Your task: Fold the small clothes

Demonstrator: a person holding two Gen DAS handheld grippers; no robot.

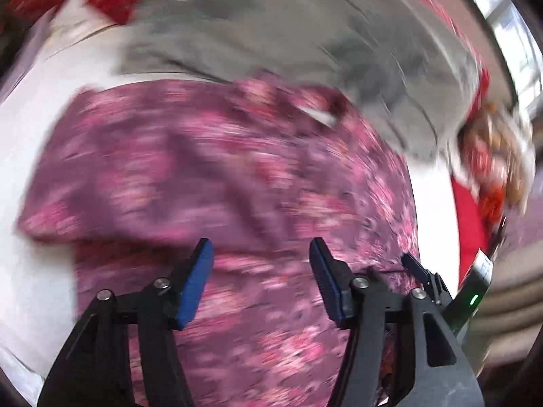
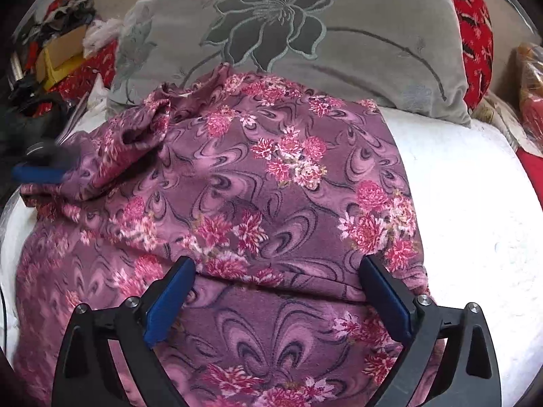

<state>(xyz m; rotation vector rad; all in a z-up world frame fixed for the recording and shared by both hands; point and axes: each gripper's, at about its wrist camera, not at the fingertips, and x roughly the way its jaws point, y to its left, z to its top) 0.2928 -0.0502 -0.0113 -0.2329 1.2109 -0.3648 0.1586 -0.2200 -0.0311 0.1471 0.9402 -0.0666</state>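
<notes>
A purple floral garment (image 2: 258,183) is spread over a white bed cover (image 2: 475,224), and both grippers are held above it. The right gripper (image 2: 276,291) is seen with its two blue-padded fingers (image 2: 387,298) set wide apart, and nothing is pinched between them; a folded edge of the garment runs crosswise just ahead of the fingertips, with a lower layer of the same cloth lying beneath and between the fingers. Ahead of this gripper and to its left, the cloth is bunched into a rumpled ridge, while to its right the fabric ends in a straight side edge against the white cover. Beyond the garment, farther ahead, a grey pillow (image 2: 305,34) embroidered with a large dark flower is propped, and a red patterned cushion (image 2: 475,40) is tucked at its right end. The left gripper (image 1: 261,271) is shown in a heavily blurred view, its blue pads parted with no cloth caught between them; the garment (image 1: 203,169) fills the space below and ahead of it. In the right wrist view the left gripper (image 2: 37,169) appears as a blurred blue-tipped shape at the garment's far left edge, beside the bunched fabric; whether it touches the cloth cannot be told. A cluttered pile of boxes and fabrics (image 2: 61,44) is seen far ahead on the left.
</notes>
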